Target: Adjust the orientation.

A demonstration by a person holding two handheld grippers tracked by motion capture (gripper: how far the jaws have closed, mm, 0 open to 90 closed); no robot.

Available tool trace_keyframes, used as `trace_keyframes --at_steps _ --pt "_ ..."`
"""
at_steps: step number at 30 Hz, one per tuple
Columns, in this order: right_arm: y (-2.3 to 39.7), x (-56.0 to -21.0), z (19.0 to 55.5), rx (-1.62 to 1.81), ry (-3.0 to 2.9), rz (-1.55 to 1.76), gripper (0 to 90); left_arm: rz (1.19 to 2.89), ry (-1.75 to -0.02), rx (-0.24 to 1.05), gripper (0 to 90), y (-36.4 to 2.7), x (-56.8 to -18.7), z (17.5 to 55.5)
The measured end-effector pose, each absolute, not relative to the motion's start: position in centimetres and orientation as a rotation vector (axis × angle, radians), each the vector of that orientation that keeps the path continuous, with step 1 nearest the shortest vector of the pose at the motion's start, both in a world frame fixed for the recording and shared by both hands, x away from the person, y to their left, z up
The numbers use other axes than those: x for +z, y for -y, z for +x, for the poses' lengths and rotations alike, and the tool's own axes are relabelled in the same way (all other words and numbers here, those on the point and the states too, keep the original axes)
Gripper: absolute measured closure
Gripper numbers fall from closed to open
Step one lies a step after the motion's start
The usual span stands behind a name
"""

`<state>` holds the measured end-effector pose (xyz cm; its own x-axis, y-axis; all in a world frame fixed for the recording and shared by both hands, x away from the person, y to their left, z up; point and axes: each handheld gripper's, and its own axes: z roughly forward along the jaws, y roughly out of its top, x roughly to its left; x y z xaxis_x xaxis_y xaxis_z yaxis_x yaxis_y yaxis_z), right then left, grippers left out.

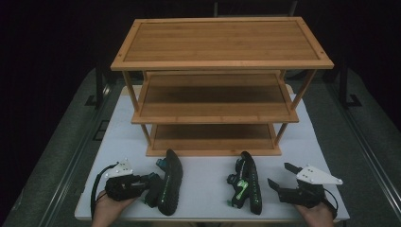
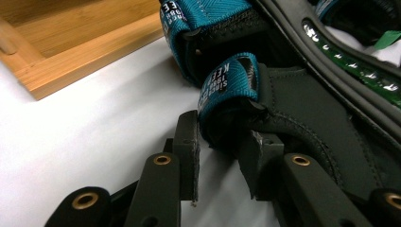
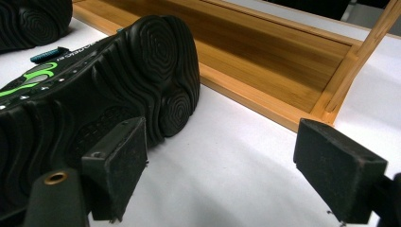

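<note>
Sandal [image 1: 169,182] lay on its side on the counter [image 1: 203,187], its teal strap [image 2: 227,85] clamped between the left tool's [image 2: 220,158] pads. A firm, centred pinch was needed before lifting. Right tool [image 3: 236,172] was held apart, beside the other sandal [image 3: 94,94].

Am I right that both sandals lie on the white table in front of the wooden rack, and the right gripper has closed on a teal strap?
Not quite: the left gripper has closed on the teal strap of the left sandal, as the left gripper view shows. The right gripper stands open beside the right sandal. Both sandals do lie on the white table before the wooden rack.
</note>
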<state>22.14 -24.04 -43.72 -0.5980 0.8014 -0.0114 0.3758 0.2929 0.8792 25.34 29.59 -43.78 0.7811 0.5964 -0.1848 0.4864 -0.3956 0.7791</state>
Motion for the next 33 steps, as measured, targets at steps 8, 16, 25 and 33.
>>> trace_keyframes --at_steps 8,16,25,33 --pt "24.2 -43.7 22.1 1.251 -2.108 1.048 17.6 2.022 -0.762 0.147 68.0 -29.1 -42.7 25.1" --pt "24.2 -43.6 22.0 1.251 -2.101 1.046 17.6 2.032 -0.707 0.178 66.5 -27.7 -41.7 25.1" --pt "24.2 -43.6 21.9 1.259 -2.093 1.048 17.7 2.028 -0.656 0.159 66.8 -26.5 -41.3 25.6" --pt "24.4 -43.4 21.7 1.258 -2.081 1.05 17.7 2.038 -0.609 0.09 63.8 -24.1 -41.8 26.2"
